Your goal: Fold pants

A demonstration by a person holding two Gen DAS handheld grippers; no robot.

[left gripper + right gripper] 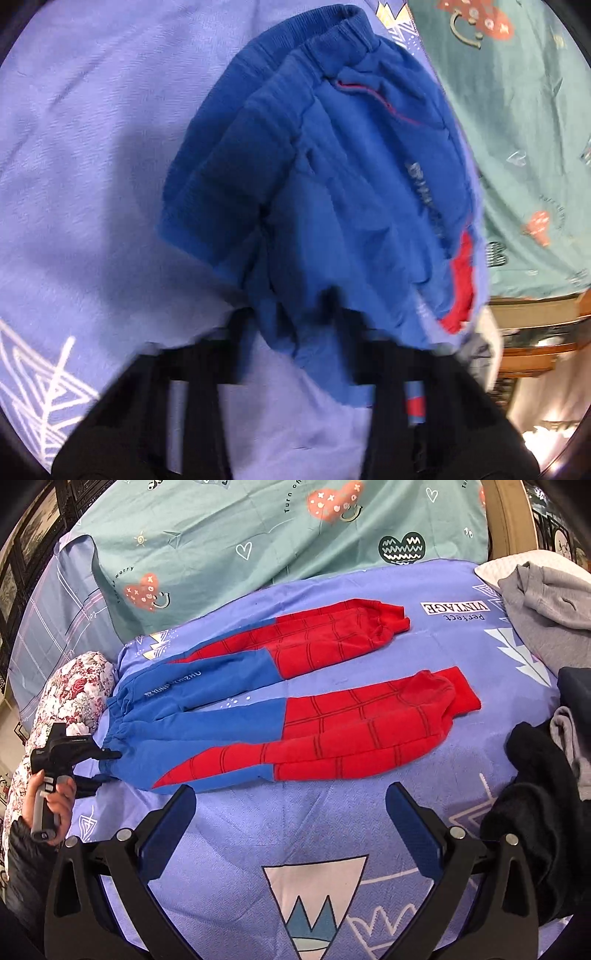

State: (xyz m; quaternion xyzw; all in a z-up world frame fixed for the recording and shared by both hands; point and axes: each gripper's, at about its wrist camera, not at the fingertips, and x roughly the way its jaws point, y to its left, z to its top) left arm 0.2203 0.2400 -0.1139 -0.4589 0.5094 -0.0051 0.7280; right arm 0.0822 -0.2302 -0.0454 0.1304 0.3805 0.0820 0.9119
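Observation:
Blue and red pants [280, 705] lie spread flat on a purple bedsheet [332, 834], waistband at the left, two red legs pointing right. My left gripper [107, 764] is at the waistband's near corner, with one finger on the fabric. In the left wrist view the blue waist part [332, 192] fills the frame and bunches between my fingers [240, 332]; whether the left gripper [295, 325] pinches the cloth is blurred. My right gripper [291, 805] is open and empty, just in front of the near leg.
A green patterned duvet [229, 542] lies behind the pants. A floral pillow [70, 694] sits at the left. Grey clothes [546, 613] and dark clothes [535, 775] are piled at the right edge of the bed.

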